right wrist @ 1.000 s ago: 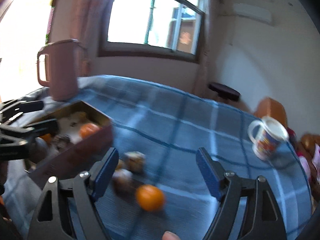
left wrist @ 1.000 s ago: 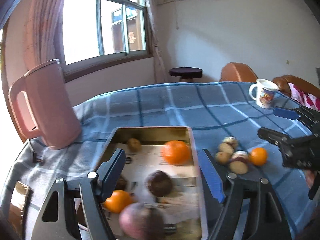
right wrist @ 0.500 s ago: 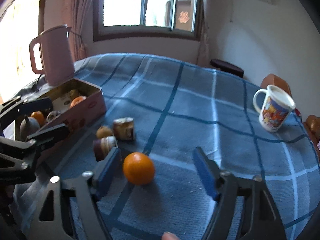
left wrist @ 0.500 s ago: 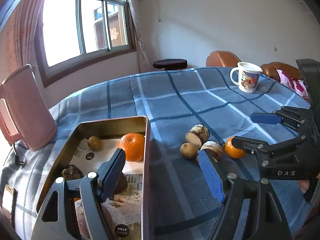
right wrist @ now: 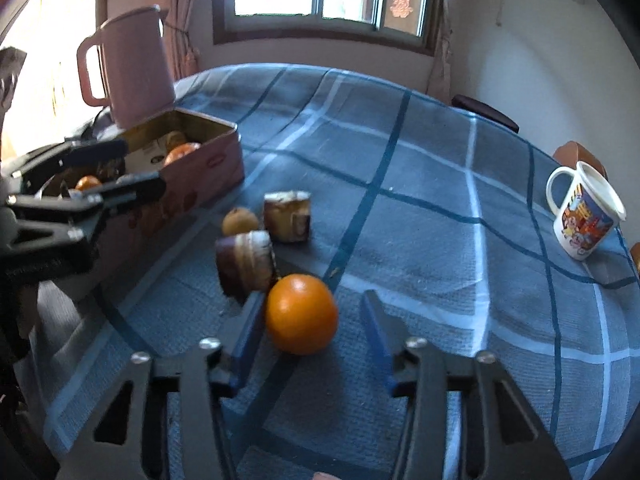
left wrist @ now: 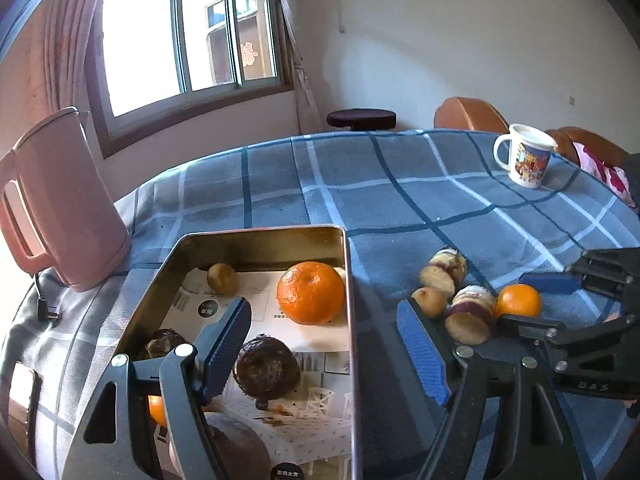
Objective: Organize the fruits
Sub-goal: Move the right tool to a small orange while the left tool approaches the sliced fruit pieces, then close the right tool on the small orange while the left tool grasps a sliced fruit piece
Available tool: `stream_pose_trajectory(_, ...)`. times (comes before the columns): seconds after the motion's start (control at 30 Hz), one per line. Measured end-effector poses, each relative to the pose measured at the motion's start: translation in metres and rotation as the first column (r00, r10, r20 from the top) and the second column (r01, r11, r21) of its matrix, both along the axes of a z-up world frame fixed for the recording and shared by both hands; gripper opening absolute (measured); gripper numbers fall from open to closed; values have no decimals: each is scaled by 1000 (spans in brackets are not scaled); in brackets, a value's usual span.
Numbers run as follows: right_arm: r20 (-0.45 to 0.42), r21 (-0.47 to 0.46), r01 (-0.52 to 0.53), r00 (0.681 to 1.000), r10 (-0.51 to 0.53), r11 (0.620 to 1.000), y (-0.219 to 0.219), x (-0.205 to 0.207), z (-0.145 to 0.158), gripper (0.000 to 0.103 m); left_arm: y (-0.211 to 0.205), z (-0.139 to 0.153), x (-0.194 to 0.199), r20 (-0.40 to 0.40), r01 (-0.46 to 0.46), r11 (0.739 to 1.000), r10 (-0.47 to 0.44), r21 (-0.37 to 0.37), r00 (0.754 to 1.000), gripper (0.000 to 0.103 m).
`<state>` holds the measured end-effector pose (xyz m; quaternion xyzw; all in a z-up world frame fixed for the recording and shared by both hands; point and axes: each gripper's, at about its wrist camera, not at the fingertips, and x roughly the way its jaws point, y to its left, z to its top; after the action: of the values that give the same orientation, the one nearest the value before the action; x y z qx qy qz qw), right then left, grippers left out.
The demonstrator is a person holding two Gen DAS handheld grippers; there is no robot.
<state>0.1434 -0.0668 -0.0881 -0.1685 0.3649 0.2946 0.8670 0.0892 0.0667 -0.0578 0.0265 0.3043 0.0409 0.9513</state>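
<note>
The right gripper was closing, its fingers not yet pinching the orange between them. Round and firm, it would likely roll; grip across its middle. The left gripper stayed spread, empty.

A home's living room: curtained window, checked cloth on the bench, kettle, mug, stool.

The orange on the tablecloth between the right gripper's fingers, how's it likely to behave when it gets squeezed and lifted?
The orange is round and smooth, so it could roll on the flat tablecloth if nudged off-centre. The right gripper is closing around it with a gap showing on one side; the first pad to touch may push it sideways. It looks firm, and should probably hold under a moderate squeeze.
</note>
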Motion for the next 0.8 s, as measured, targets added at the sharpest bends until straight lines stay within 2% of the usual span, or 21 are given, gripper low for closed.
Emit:
stream_pose_trajectory(0.03,4,1,-2,1000,2,1000,0,0,0,38,-2,1,-2,5,9,1000,-9,-5,1000,77)
stream_pose_trajectory(0.17,21,7,26,999,-26,1000,-6,-1,3,38,-21,0,-3,0,71,997,-71,-13,998,77)
stream_pose_trajectory(0.37,87,-12,149,985,-148,989,-29,7,9,38,-51,-1,5,-26,151,988,-151,-15,988,77)
stream_pose_trajectory(0.5,78,17,203,976,-204,979,-47,15,12,38,-66,-5,17,-60,181,983,-182,-21,981,77)
stream_pose_trajectory(0.6,75,37,214,974,-216,976,-51,15,15,38,-71,-11,28,-106,195,979,-200,-53,974,77)
stream_pose_trajectory(0.7,70,43,213,974,-216,976,-51,16,15,38,-73,-12,29,-112,198,979,-202,-52,973,76)
stream_pose_trajectory(0.77,62,44,213,974,-216,976,-51,17,14,38,-77,-15,31,-129,206,977,-210,-45,969,59)
stream_pose_trajectory(0.8,58,46,214,975,-217,976,-52,17,14,38,-77,-16,32,-140,212,976,-217,-49,966,55)
